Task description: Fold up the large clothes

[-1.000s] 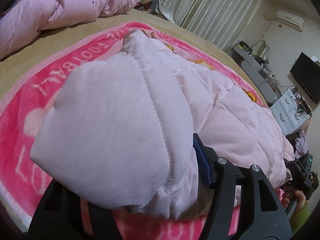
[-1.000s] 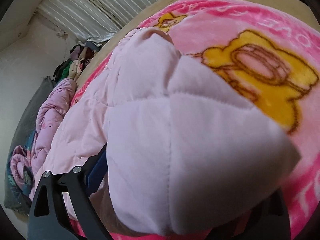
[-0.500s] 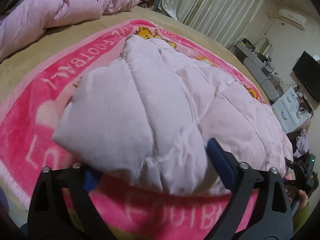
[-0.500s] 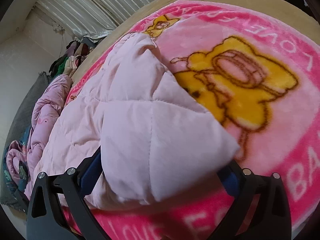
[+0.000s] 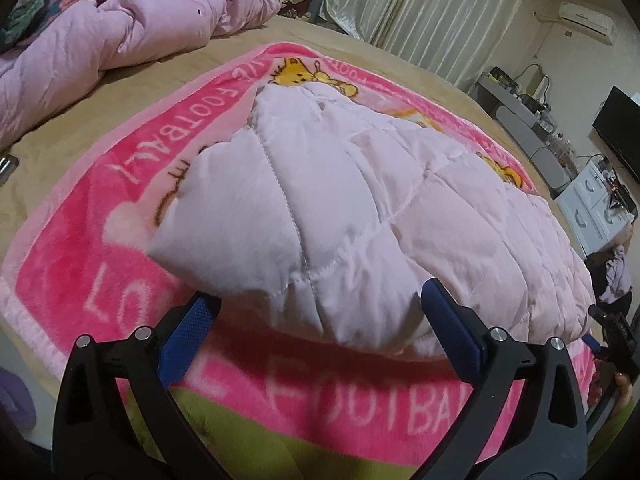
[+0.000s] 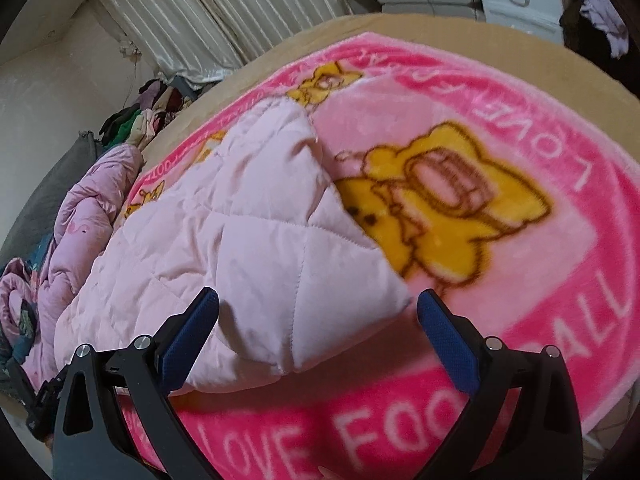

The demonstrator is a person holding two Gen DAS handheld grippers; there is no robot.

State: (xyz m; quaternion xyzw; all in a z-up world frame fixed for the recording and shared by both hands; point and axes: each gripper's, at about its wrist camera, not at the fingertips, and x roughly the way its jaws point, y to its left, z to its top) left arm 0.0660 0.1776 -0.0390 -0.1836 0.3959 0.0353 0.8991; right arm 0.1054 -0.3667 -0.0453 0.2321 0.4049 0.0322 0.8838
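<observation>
A pale pink quilted jacket [image 5: 360, 216] is laid folded on a pink fleece blanket [image 5: 120, 168] printed with yellow bears, which is spread over a tan bed [image 5: 56, 136]. The left gripper [image 5: 318, 308] is held wide, its blue pads either side of the jacket's near edge, nothing gripped; the right gripper [image 6: 318, 308] is likewise spread wide at the other corner. A rumpled pink duvet [image 5: 120, 24] is heaped beyond, with pleated curtains [image 5: 420, 8] behind — a television [image 5: 620, 128] is cut off at the frame edge. The jacket's sleeves cannot be made out.
</observation>
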